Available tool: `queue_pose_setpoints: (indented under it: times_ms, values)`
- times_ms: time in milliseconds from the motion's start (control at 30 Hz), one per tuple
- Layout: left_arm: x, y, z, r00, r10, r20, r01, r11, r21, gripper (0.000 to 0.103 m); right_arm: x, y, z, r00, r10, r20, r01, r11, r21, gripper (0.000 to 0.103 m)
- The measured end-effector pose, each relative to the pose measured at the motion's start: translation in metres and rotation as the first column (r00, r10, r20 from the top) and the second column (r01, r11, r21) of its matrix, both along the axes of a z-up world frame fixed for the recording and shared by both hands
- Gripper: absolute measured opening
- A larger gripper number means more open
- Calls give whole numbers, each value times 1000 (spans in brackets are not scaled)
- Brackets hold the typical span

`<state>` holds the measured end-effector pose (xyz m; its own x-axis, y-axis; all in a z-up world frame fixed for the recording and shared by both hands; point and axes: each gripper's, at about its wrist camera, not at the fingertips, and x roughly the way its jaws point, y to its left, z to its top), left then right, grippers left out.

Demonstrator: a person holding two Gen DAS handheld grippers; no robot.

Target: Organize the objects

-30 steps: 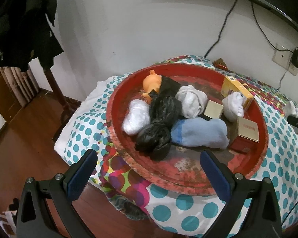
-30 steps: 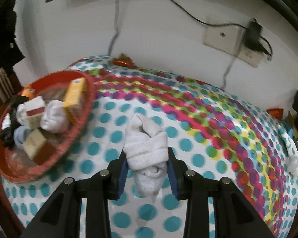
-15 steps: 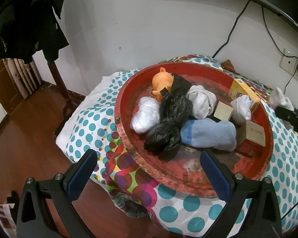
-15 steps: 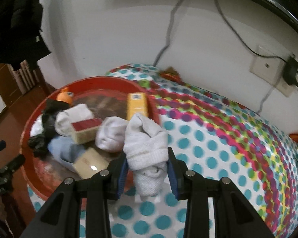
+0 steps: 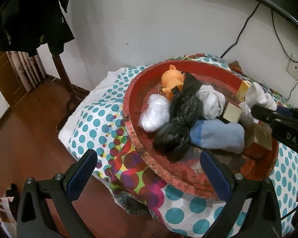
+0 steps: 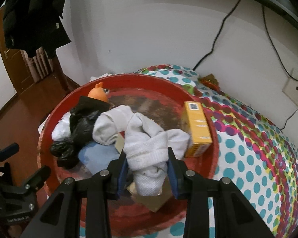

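Two tongs are in my view. My right tongs [image 6: 147, 168] are clenched on a rolled white sock [image 6: 147, 148], and the grip looks the same as a second ago. What has changed is the place: a second ago the sock hung over the dotted bedcover [image 6: 258, 138], well apart from the red tray [image 6: 129, 79]; now it hangs above the tray's inner part, just beside the yellow box [image 6: 197, 123] and above another white sock [image 6: 113, 123]. My left tongs [image 5: 149, 170] stand released and empty, low before the tray's near rim, and have hardly moved.

Around them the tray already holds the black bags [image 5: 178, 125], a blue sock [image 5: 218, 134], an orange toy [image 5: 172, 79] and small boxes [image 5: 232, 112]. I judge that the carrying is nearly done; next I should lower the sock and let it go. The pile is crowded, so it could roll onto the cardboard box [image 6: 151, 198] below.
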<state>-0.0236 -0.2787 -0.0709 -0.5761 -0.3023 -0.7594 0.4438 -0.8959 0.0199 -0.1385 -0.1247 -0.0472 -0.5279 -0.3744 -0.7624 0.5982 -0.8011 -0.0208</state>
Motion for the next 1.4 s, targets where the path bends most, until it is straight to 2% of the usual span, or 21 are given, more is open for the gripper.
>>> queue_pose_setpoints:
  times_ms: [167, 533, 667, 733, 800, 1167, 1400]
  values:
    - [-1, 1, -1, 1000, 3, 10, -2, 1000, -16, 103, -3, -12, -4, 1000, 2, 0, -2, 1000, 14, 36]
    - [-2, -1, -1, 1000, 1, 15, -1, 1000, -3, 103, -6, -22, -16, 1000, -20, 11, 19, 999, 37, 37]
    - [-3, 2, -2, 1000, -4, 18, 4, 1000, -15, 103, -6, -21, -19, 999, -33, 24, 32, 998, 48, 46]
    - [-3, 3, -2, 1000, -9, 18, 9, 1000, -13, 103, -4, -18, -17, 999, -34, 21, 33, 999, 41, 52]
    - [-3, 3, -2, 1000, -10, 19, 10, 1000, -14, 103, -1, -16, -14, 999, -37, 10, 36, 999, 37, 62]
    - [-4, 15, 1, 999, -47, 12, 47, 998, -34, 103, 27, 17, 3, 997, -73, -40, 73, 997, 2, 65]
    - [1, 31, 10, 993, -108, -47, 105, 992, -67, 103, 48, 49, 0, 995, -98, -22, 97, 995, -20, 65]
